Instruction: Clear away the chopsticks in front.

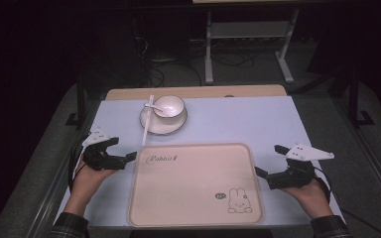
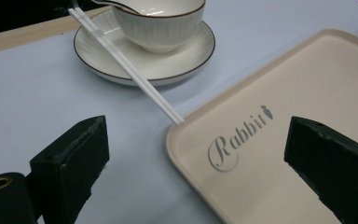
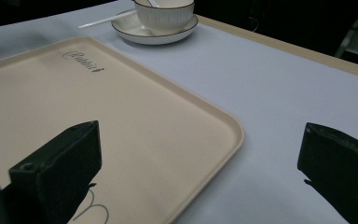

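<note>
A cream tray (image 1: 193,183) printed with "Rabbit" and a rabbit drawing lies at the table's near middle, with nothing on it. Behind it a white bowl (image 1: 168,106) with a spoon inside stands on a saucer (image 1: 163,127). White chopsticks (image 1: 147,121) lean from the saucer's left rim down to the tray's far left corner (image 2: 179,122). My left gripper (image 1: 121,148) is open beside the tray's left edge, jaws astride its corner (image 2: 196,158). My right gripper (image 1: 270,161) is open at the tray's right edge, one jaw over the tray (image 3: 121,140), one over the cloth.
A pale blue cloth (image 1: 238,121) covers the table, with a wooden edge (image 1: 238,91) at the back. Beyond the table stand a white metal frame (image 1: 248,34) and cables on a dark floor.
</note>
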A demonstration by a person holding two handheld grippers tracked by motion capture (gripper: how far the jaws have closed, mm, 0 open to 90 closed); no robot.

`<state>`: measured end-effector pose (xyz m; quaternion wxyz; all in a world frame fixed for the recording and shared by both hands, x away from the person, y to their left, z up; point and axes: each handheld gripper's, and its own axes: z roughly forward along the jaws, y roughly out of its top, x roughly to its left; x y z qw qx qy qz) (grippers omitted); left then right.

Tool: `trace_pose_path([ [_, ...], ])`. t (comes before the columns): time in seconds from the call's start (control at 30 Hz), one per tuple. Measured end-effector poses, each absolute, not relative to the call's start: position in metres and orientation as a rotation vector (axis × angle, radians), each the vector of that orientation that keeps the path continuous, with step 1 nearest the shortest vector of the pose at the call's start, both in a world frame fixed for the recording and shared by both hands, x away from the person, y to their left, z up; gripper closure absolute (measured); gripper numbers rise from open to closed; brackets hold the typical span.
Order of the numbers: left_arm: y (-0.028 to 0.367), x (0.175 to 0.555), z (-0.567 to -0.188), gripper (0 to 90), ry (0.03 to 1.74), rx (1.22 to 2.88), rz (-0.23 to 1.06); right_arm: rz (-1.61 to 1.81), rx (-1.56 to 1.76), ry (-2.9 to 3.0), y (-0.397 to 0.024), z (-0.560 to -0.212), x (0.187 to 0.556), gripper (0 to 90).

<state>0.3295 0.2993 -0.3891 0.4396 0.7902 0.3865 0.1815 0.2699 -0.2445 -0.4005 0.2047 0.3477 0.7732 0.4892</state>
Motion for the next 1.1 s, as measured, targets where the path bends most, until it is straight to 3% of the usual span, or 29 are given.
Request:
trace_pose_path([
  [0.67, 0.275, 0.405, -0.383, 15.4, 1.039, 2.012, 0.473, 1.372, 0.99, 2.129, -0.251, -0.4, 0.269, 0.0],
  [1.1, 0.256, 0.461, -0.398, 38.4, 1.094, 2.125, 0.498, 1.373, 0.995, 2.129, -0.251, -0.4, 0.269, 0.0],
])
